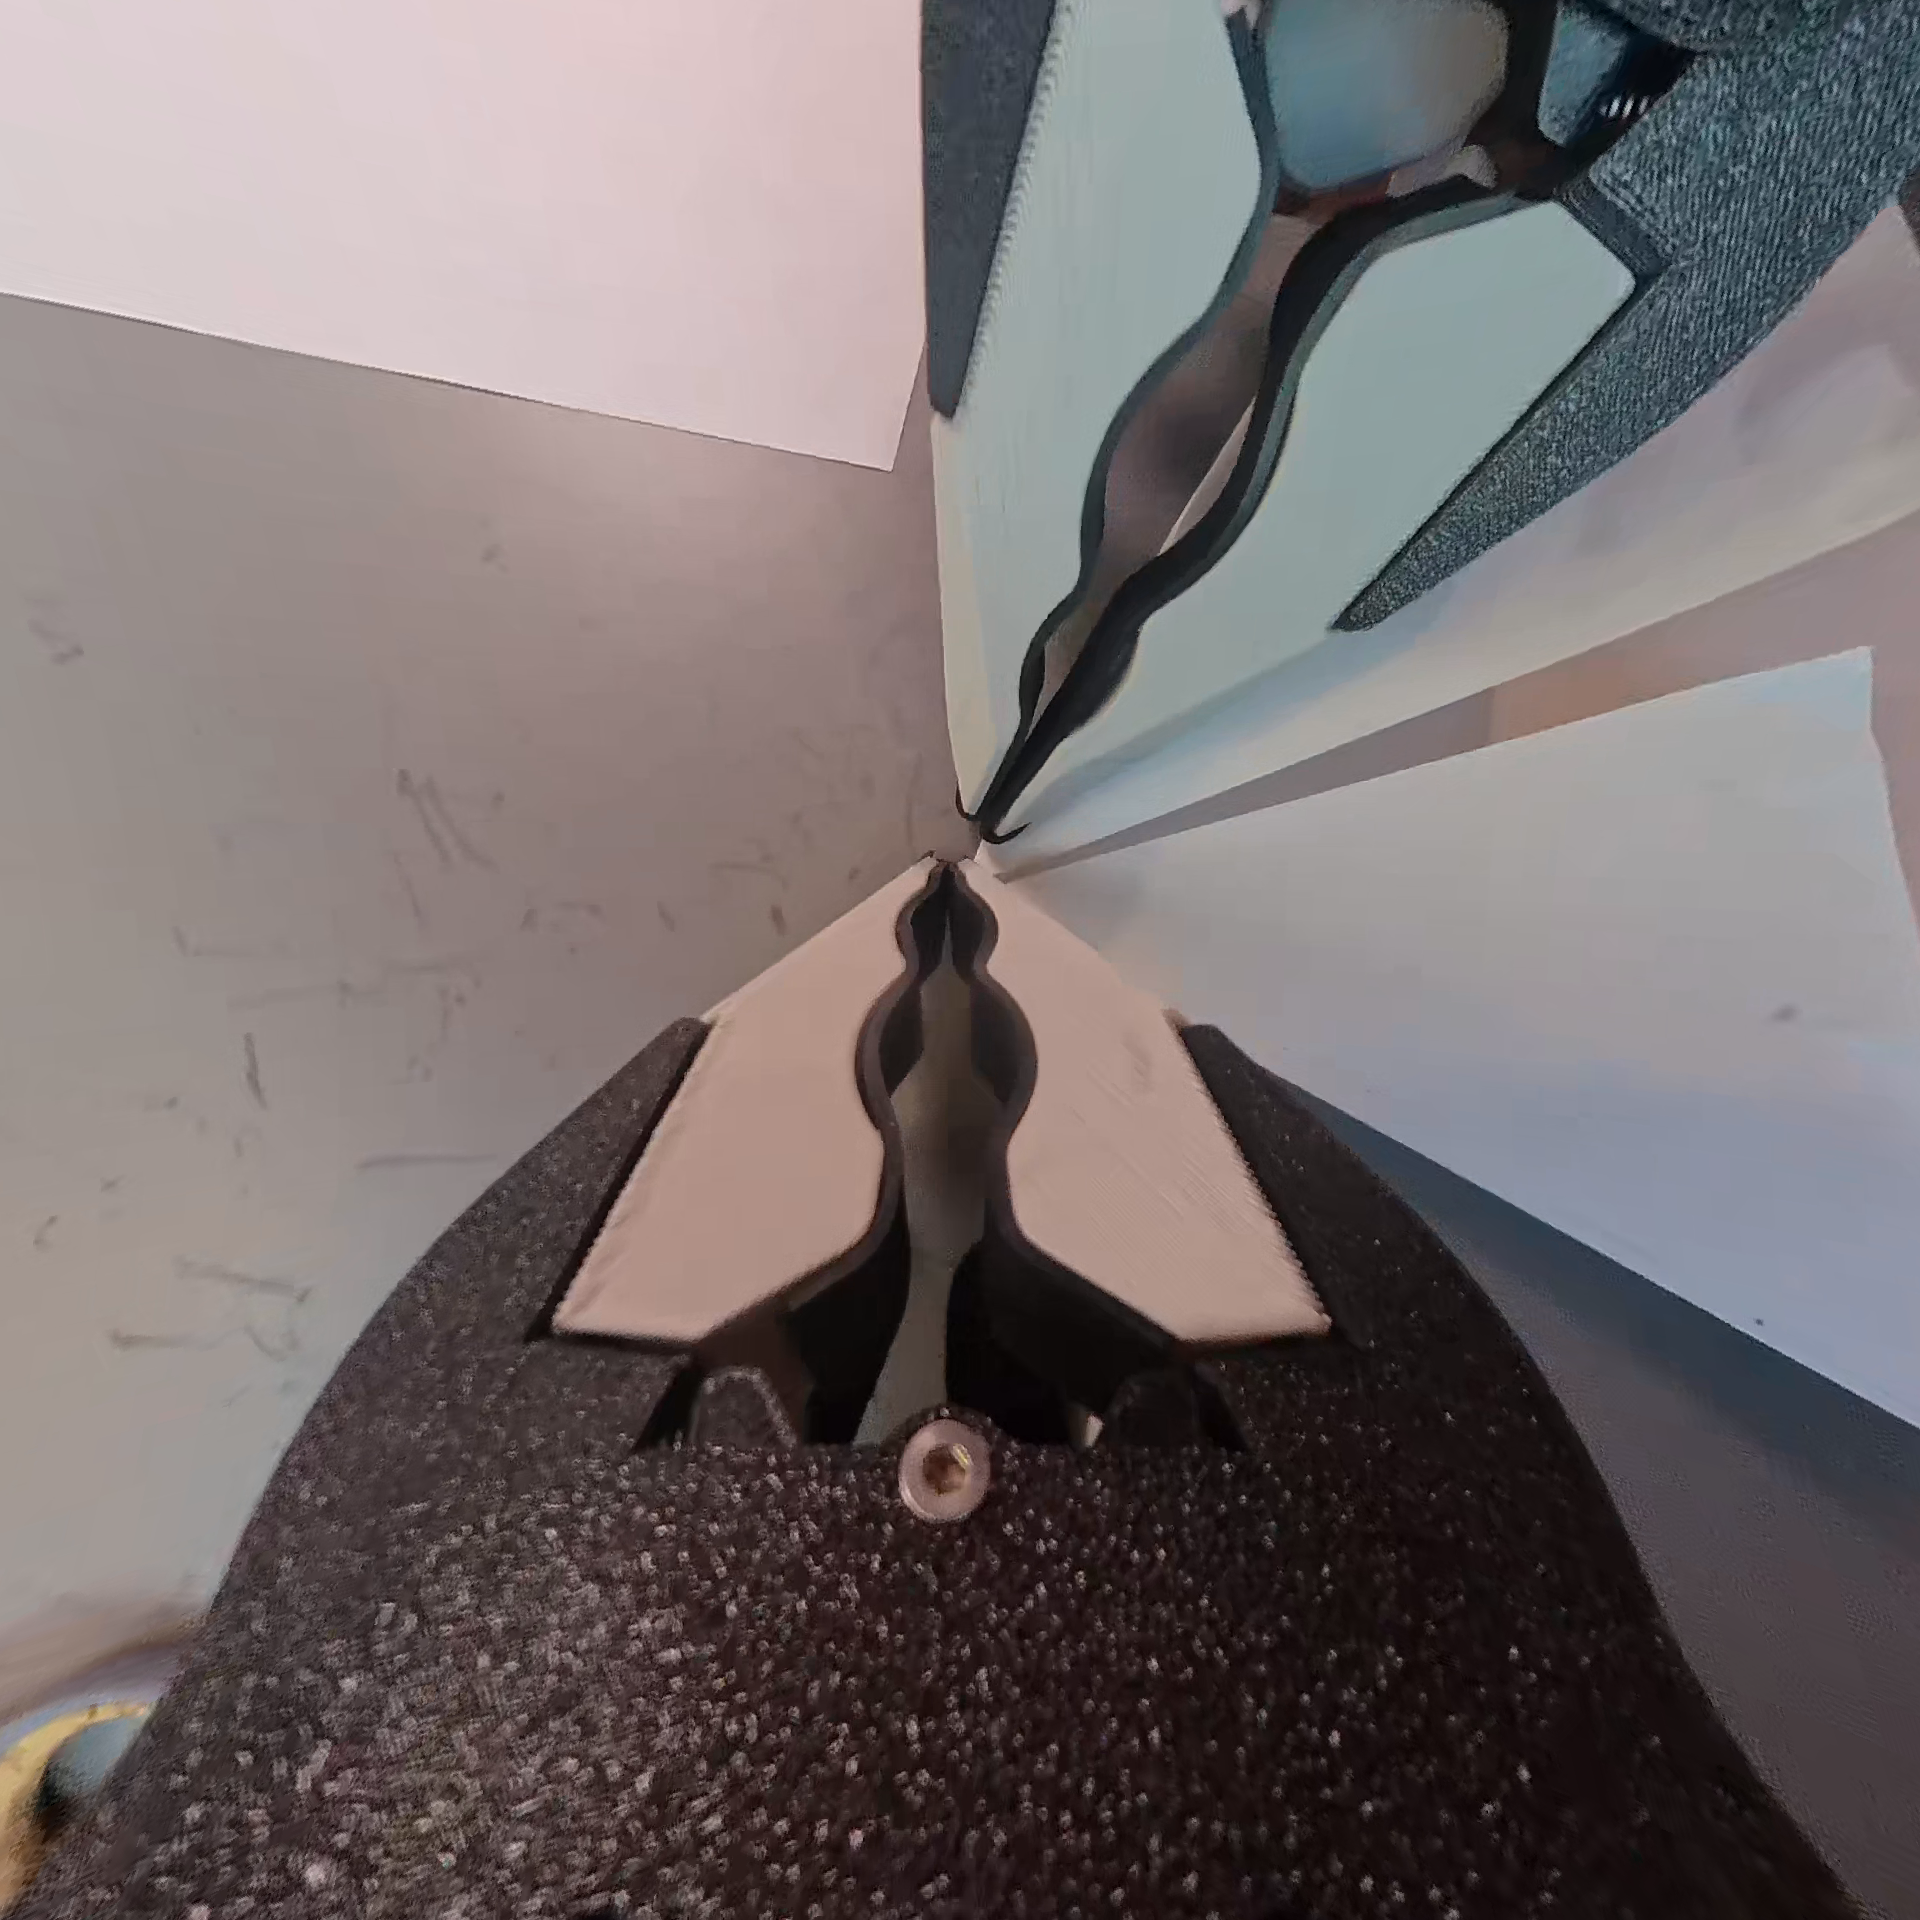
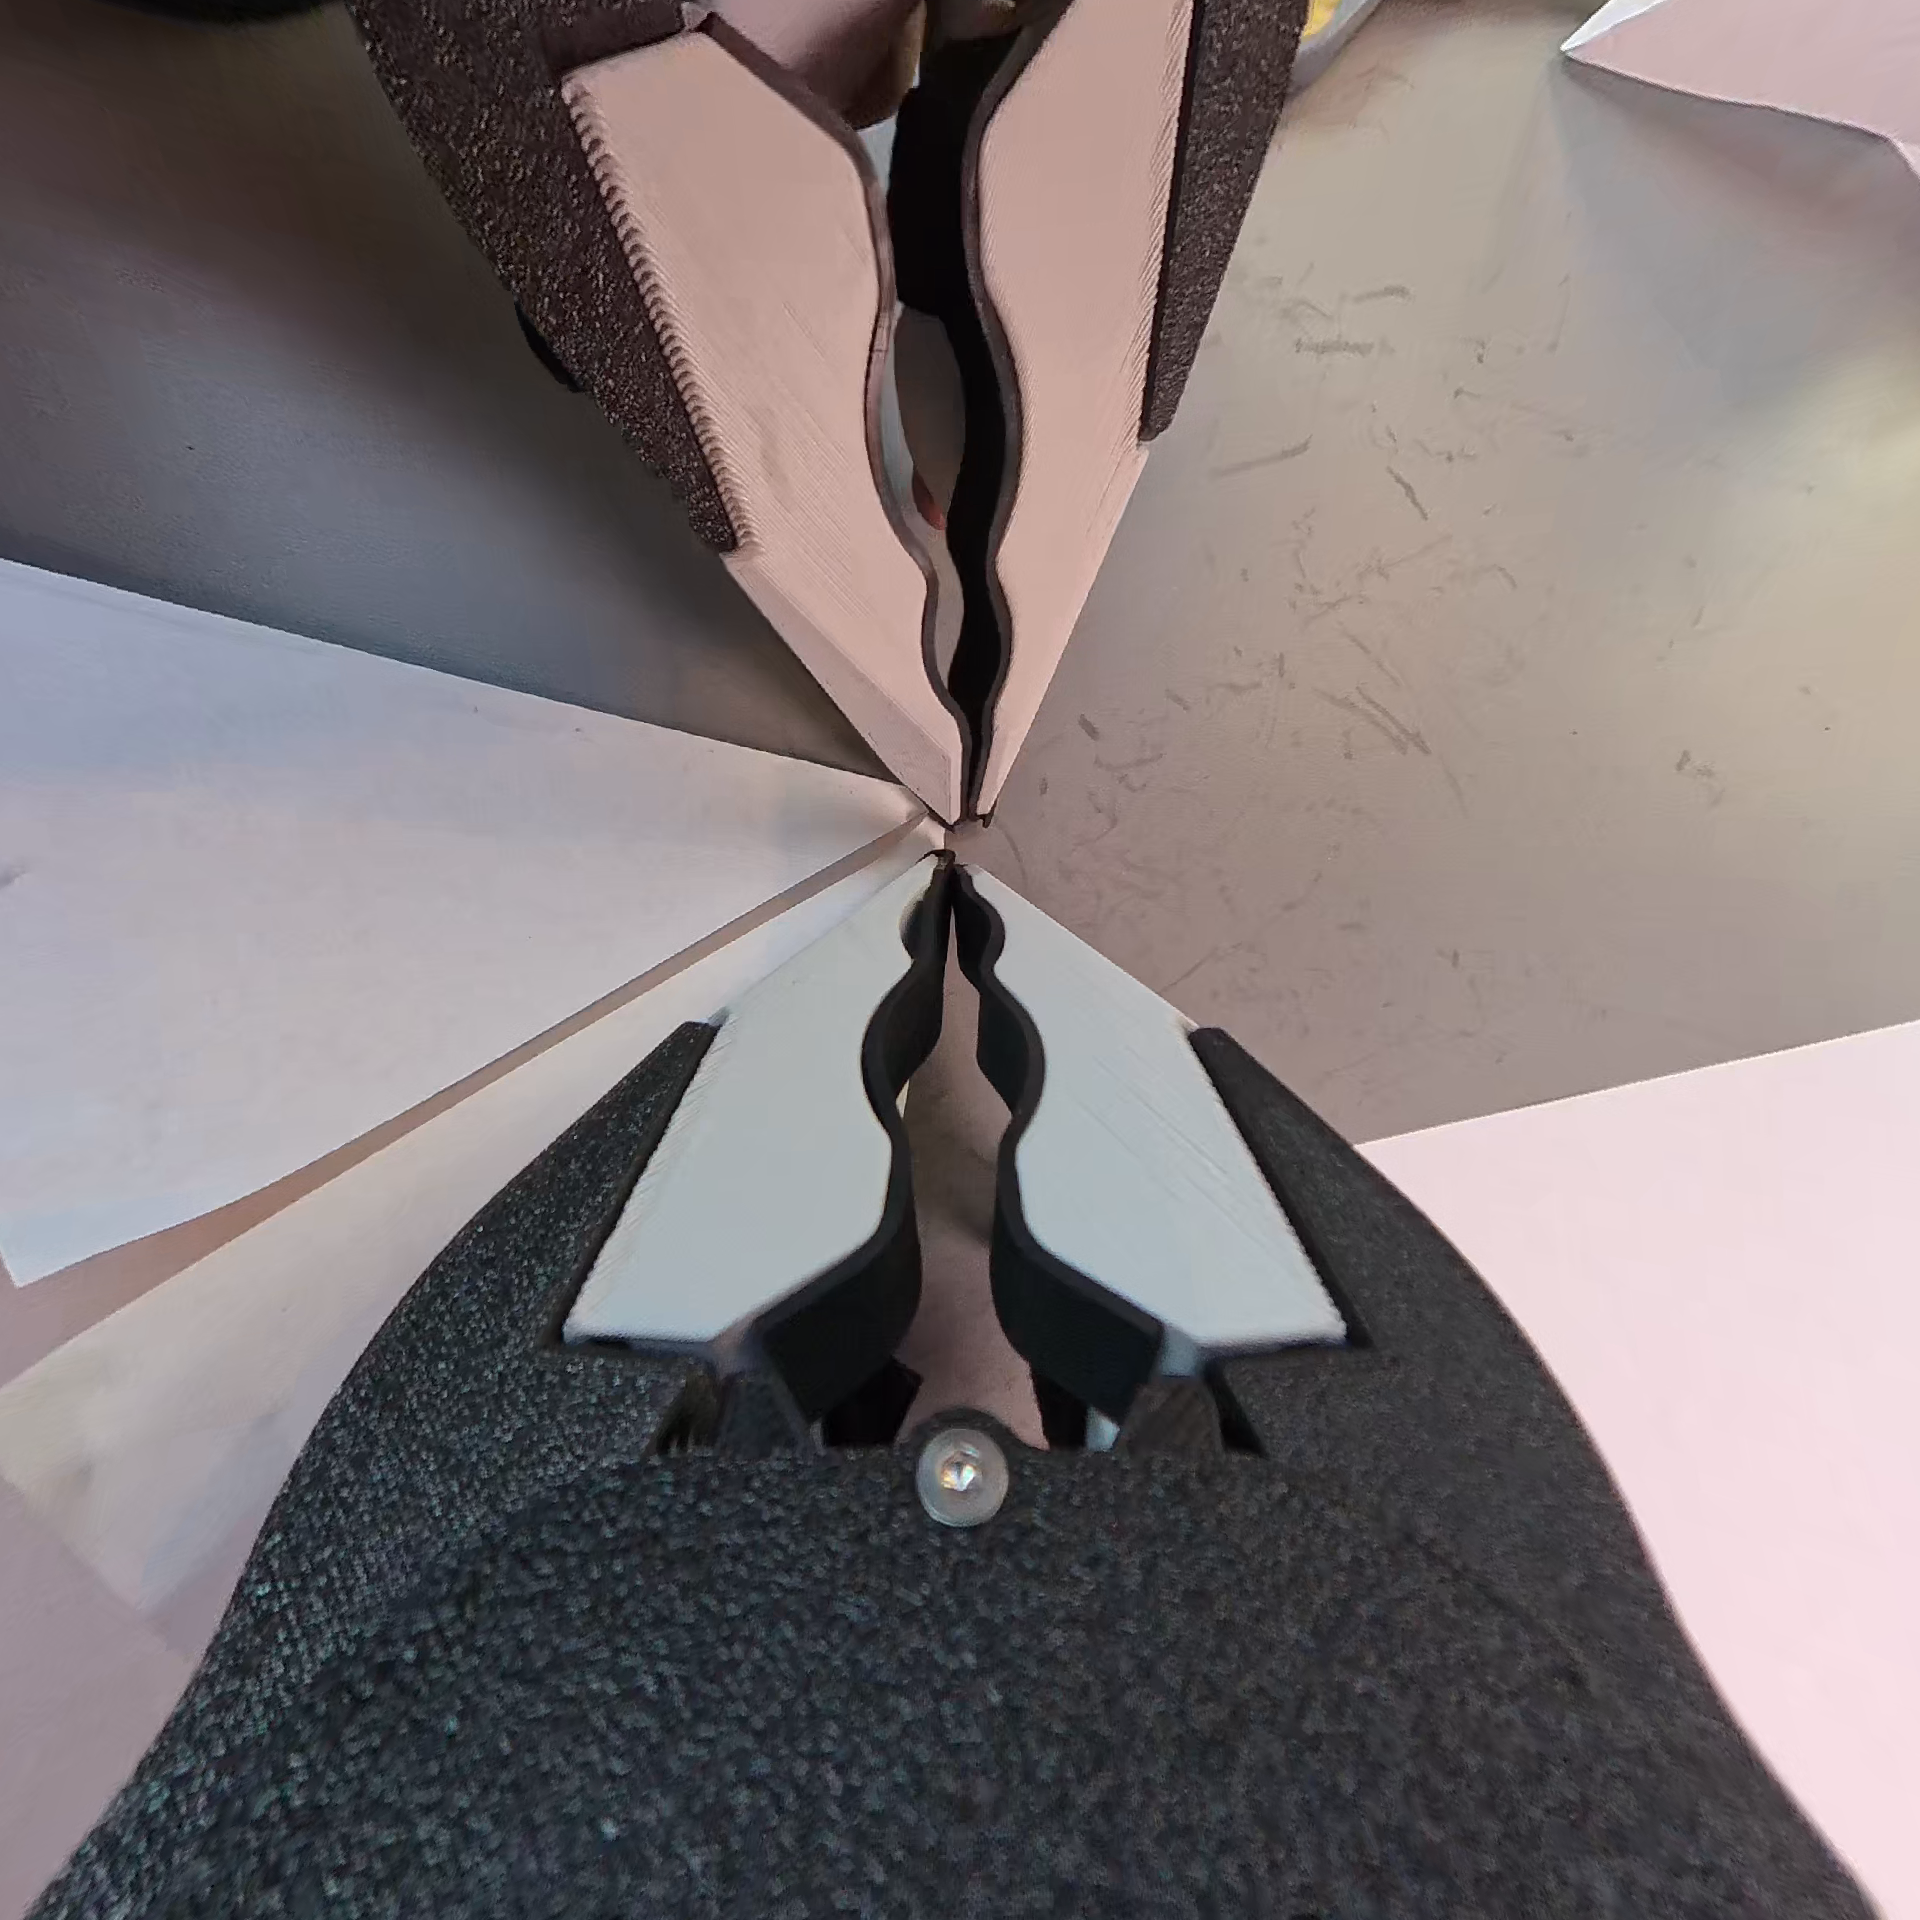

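My left gripper [image 1: 948,871] and my right gripper [image 2: 951,864] meet tip to tip just above a grey table [image 1: 416,831]. Both have their jaws closed. A white paper sheet [image 1: 1455,987] narrows to a corner exactly where the tips meet, and each gripper appears to pinch it there. In the right wrist view the paper [image 2: 312,883] fans out to the left in two layers, the upper one lifted off the lower. The right gripper shows from above in the left wrist view [image 1: 989,826]. The left gripper shows in the right wrist view [image 2: 961,816].
The grey table top [image 2: 1455,623] is scratched. Another white sheet [image 1: 416,208] lies at the far left. More white paper [image 2: 1662,1351] lies at the lower right, and a crumpled white piece [image 2: 1766,73] sits at the top right. A yellow-rimmed object [image 1: 62,1756] is at the bottom left. Both grippers' tips are close together, under 4 cm apart.
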The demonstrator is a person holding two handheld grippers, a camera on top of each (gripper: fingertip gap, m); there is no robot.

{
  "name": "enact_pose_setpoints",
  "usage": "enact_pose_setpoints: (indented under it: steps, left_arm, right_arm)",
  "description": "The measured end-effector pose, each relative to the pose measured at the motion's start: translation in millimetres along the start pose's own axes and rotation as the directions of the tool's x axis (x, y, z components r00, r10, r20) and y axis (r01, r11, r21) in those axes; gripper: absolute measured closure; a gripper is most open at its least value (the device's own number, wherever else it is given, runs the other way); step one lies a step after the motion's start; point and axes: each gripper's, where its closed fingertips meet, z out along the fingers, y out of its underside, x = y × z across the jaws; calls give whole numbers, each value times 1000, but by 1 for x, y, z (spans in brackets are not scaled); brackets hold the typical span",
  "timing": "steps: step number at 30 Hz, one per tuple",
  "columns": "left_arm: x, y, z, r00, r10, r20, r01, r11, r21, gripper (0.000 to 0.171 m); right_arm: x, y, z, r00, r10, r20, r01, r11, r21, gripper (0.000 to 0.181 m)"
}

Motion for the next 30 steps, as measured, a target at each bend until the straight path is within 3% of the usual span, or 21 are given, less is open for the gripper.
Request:
enact_pose_setpoints:
  steps: [7, 13, 17, 20, 26, 30]
  left_arm:
    - [-1, 0, 0, 991, 116, 66, -115, 993, -12, 171]
    - [-1, 0, 0, 991, 118, 63, -118, 993, 6, 171]
    - [-1, 0, 0, 988, 130, 84, -131, 991, 1, 171]
    - [-2, 0, 0, 991, 116, 66, -117, 993, 15, 171]
    - [-6, -2, -4, 1000, -10, 17, 9, 999, 53, 171]
    - [11, -18, -16, 996, -20, -89, 32, 989, 144, 171]
  right_arm:
    - [2, 1, -5, 1000, 19, -3, -19, 1000, 2, 181]
    - [-6, 10, -14, 999, 35, 38, -34, 999, -16, 181]
    - [-9, 12, -15, 998, -58, -35, 57, 998, -29, 181]
    - [-9, 12, -14, 990, -121, -77, 118, 992, -41, 181]
    - [-9, 13, -14, 999, -20, -42, 21, 1000, 12, 181]
    - [-9, 12, -13, 998, -24, -52, 24, 1000, 9, 181]
